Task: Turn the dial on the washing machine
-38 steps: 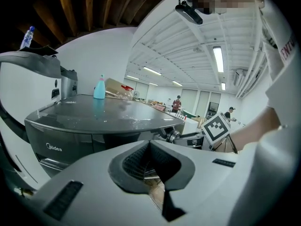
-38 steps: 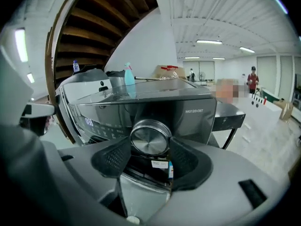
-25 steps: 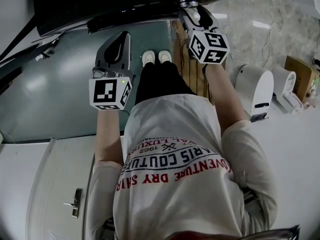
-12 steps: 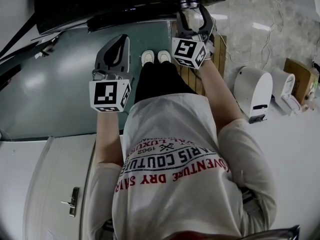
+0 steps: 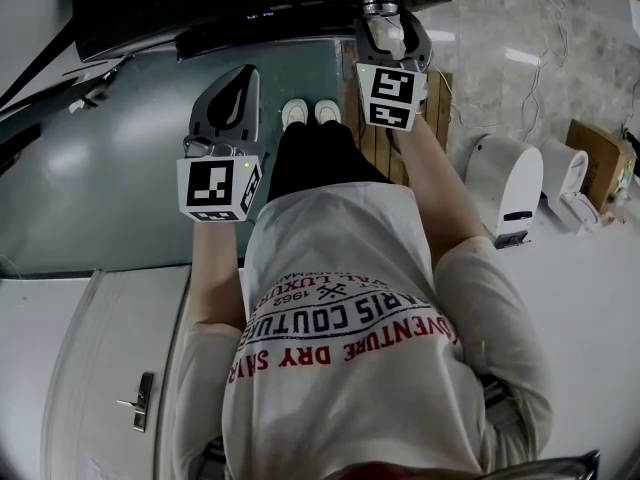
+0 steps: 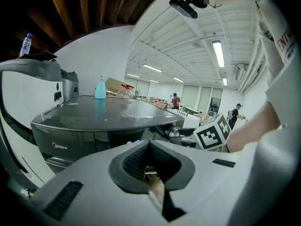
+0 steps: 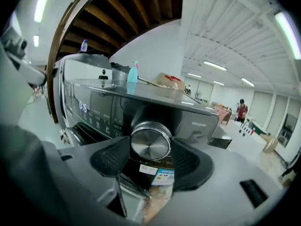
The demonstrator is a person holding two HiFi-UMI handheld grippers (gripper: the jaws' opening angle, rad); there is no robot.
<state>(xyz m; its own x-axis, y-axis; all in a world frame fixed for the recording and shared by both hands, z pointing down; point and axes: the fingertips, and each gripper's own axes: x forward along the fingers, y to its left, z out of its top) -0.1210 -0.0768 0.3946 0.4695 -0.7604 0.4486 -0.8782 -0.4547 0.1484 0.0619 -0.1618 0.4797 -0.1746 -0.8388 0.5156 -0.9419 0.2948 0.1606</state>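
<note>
With the left forearm (image 5: pixel 213 268) and right forearm (image 5: pixel 435 183) stretched forward, the left gripper (image 5: pixel 237 96) has its jaws together and empty, while the right gripper (image 5: pixel 390 26) clamps the dial (image 7: pixel 150 145).

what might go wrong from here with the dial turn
1. The right gripper clamps the dial by its smooth, shiny rim, near the pad tips. It may slip and twist round without moving the dial.
2. The pads sit close to the panel behind the dial, so pushing in or tilting while twisting could scrape it or the stickers below.
</note>
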